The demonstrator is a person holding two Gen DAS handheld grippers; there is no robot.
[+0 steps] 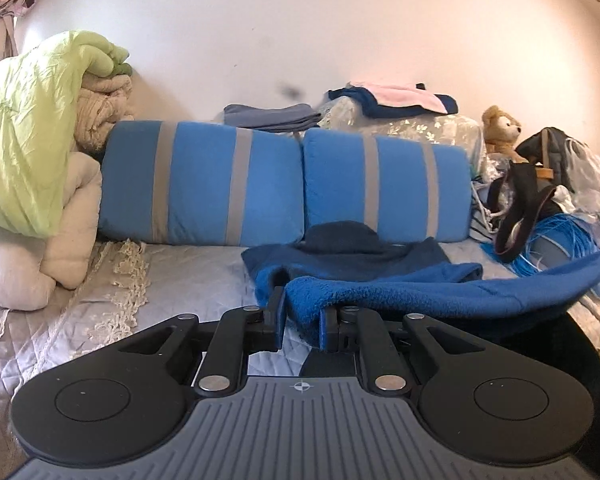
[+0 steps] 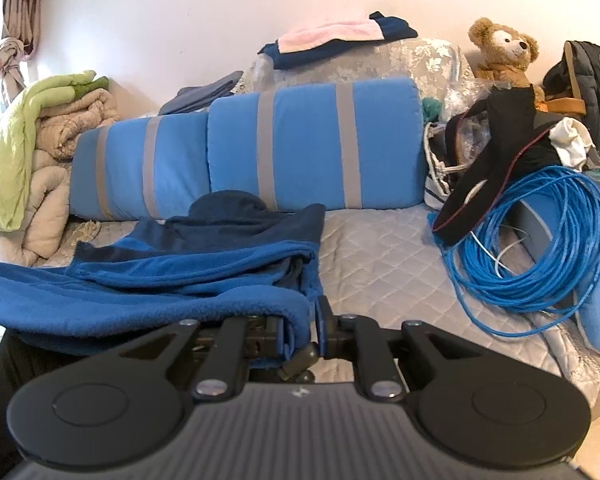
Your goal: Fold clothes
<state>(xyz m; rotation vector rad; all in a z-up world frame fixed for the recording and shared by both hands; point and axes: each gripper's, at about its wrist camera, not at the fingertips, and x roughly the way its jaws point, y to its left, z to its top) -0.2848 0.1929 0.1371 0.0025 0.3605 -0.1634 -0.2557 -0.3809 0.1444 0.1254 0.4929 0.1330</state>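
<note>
A blue fleece garment [image 1: 400, 288] with a dark navy hood lies on the quilted grey sofa seat [image 1: 188, 276], its near hem lifted toward me. My left gripper [image 1: 302, 320] is shut on the hem's left corner. In the right wrist view the same fleece garment [image 2: 160, 280] stretches to the left, and my right gripper [image 2: 302, 328] is shut on the hem's right corner. The hem hangs taut between the two grippers, above the seat's front edge.
Two blue cushions with grey stripes [image 1: 284, 184] line the sofa back. Folded quilts [image 1: 32, 152] are piled at the left. A coil of blue cable [image 2: 532, 240], bags and a teddy bear [image 2: 500, 52] crowd the right. Folded clothes [image 2: 336, 38] lie on the backrest.
</note>
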